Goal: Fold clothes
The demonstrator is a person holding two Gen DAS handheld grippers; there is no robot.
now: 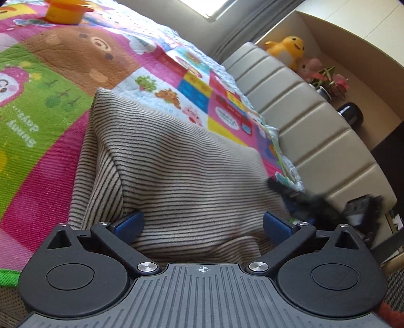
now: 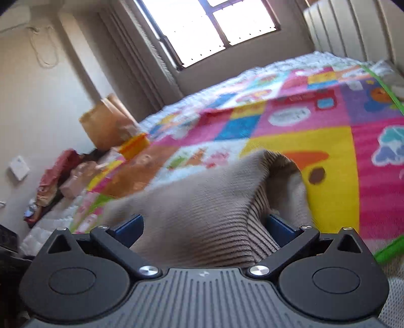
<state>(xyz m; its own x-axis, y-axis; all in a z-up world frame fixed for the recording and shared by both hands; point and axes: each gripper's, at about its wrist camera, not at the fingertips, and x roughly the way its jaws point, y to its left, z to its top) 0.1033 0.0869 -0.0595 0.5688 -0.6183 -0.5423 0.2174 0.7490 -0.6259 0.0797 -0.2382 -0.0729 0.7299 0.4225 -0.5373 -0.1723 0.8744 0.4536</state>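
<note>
A beige garment with thin dark stripes [image 1: 176,161] lies bunched on a colourful cartoon play mat [image 1: 50,106] spread over a bed. It rises like a tent in front of my left gripper [image 1: 203,222], whose blue pads [image 1: 131,223] stand wide apart with the cloth filling the gap; the gripper is open. In the right wrist view the same garment [image 2: 214,191] heaps up, one fold curling over at the right. My right gripper [image 2: 204,223] is open too, its blue pads [image 2: 279,228] apart with cloth lying between them. The fingertips are hidden under the fabric.
A padded beige headboard [image 1: 303,118] runs along the mat's right side, with plush toys [image 1: 290,49] and a plant on a shelf behind. An orange toy cup [image 1: 67,11] sits on the mat. A window [image 2: 209,27], a paper bag [image 2: 106,123] and heaped items [image 2: 58,174] lie beyond the bed.
</note>
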